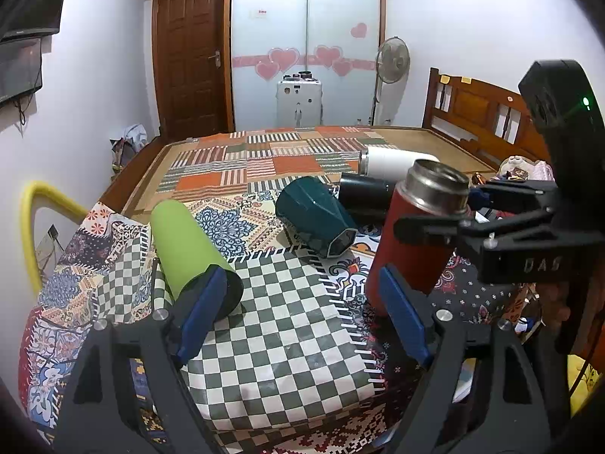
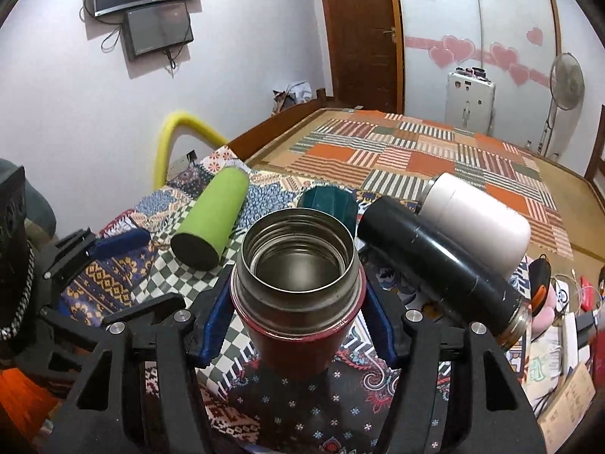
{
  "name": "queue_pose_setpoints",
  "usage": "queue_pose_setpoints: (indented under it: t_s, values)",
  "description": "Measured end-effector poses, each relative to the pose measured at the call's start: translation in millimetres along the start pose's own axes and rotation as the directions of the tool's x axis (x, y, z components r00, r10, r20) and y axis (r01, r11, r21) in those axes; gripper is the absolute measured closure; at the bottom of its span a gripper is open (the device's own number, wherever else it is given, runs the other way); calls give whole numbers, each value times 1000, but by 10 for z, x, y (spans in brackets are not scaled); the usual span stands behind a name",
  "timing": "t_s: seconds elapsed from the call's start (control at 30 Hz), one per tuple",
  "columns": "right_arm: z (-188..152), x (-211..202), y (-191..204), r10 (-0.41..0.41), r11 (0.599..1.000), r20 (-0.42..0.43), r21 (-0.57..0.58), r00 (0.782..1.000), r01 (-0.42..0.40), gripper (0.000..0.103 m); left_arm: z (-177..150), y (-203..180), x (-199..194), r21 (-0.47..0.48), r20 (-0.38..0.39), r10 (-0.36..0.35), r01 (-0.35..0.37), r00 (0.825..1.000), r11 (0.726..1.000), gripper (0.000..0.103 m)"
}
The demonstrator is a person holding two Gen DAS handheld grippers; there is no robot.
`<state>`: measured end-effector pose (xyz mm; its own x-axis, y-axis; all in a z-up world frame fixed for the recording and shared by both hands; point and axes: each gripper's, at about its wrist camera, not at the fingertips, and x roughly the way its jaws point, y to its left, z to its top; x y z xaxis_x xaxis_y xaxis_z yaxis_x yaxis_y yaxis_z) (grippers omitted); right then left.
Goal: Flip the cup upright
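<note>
A red cup with a steel mouth (image 2: 298, 287) stands upright on the patterned cloth, also seen in the left wrist view (image 1: 419, 234). My right gripper (image 2: 298, 321) has its blue pads on both sides of the cup's upper body, shut on it; it also shows in the left wrist view (image 1: 450, 212). My left gripper (image 1: 302, 314) is open and empty over the checkered patch. A green cup (image 1: 189, 249) lies on its side by the left pad. A dark teal cup (image 1: 315, 219), a black flask (image 2: 438, 261) and a white flask (image 2: 476, 219) also lie on their sides.
The cups lie on a patchwork cloth (image 1: 287, 340) over a bed with a wooden headboard (image 1: 476, 113). A yellow tube (image 2: 170, 143) stands at the left edge. Cables and small items (image 2: 567, 325) lie at the right. A fan (image 1: 391, 60) and door (image 1: 189, 56) are behind.
</note>
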<state>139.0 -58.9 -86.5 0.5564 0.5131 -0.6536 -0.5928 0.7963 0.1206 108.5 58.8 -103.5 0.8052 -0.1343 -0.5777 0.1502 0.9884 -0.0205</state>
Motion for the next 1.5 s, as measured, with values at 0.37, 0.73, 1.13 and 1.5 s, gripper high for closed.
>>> queue_pose_setpoints:
  t_s: [0.37,0.73,1.13,1.5]
  values:
    - [-151,48,149,-41,996,11,-73,999,42,44,-82,84,80,-23,-23,16,-17,1000,1000,16]
    - [-177,38,135,-1,1000,22,-25,1000,1,31,-106,144,17,-37,-17,37,-38,999,999,16]
    - [-160,-618,185,-35,999,193,11,981,33,30,56,-52,-636,-33,154,82,-78,985,996,16]
    - [-271,-1638,435,-122,992,458,34,881,120,29,130,-479,-1574,-46,397,128,-120,909,992,15]
